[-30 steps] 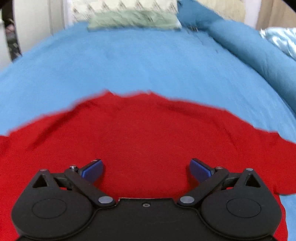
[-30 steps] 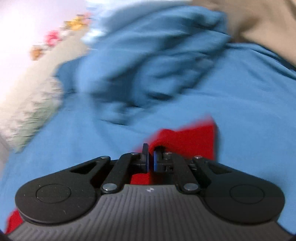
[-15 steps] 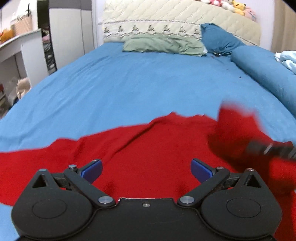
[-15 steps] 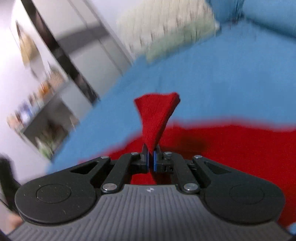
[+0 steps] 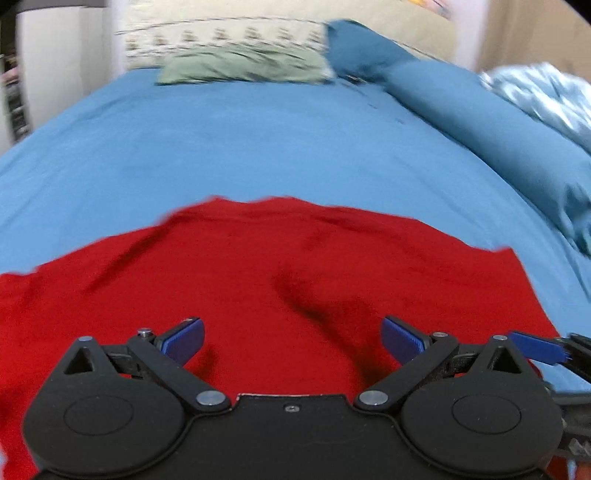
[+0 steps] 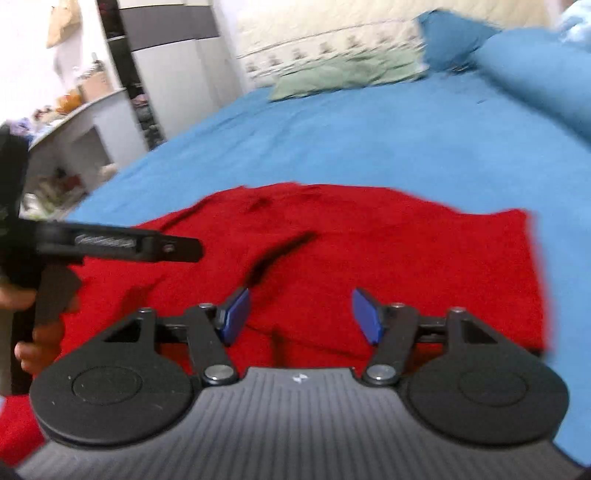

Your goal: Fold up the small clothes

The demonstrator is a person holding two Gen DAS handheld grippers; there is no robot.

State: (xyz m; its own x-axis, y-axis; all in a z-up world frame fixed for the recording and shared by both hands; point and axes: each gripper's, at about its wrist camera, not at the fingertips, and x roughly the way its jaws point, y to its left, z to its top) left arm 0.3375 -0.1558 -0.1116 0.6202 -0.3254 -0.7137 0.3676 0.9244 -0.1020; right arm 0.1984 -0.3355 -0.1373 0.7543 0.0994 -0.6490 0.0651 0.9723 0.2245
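Observation:
A red garment (image 5: pixel 258 280) lies spread on the blue bed sheet (image 5: pixel 258 140), with its right side folded in and a dark crease near the middle. It also shows in the right wrist view (image 6: pixel 369 251). My left gripper (image 5: pixel 291 339) is open and empty just above the garment's near part. My right gripper (image 6: pixel 301 314) is open and empty over the garment's near right part. One of its blue fingertips (image 5: pixel 539 347) shows at the right edge of the left wrist view. The left gripper's body (image 6: pixel 110 243) shows at the left of the right wrist view.
A green pillow (image 5: pixel 240 66) and a patterned headboard (image 5: pixel 221 35) are at the far end of the bed. A blue bolster (image 5: pixel 498 125) and a pale blue quilt (image 5: pixel 546 92) lie along the right. A white cupboard (image 6: pixel 173 74) and a cluttered desk (image 6: pixel 74 122) stand left of the bed.
My right gripper carried the garment's right sleeve up and leftward over the body, then opened and let it go. The left gripper stayed open above the garment.

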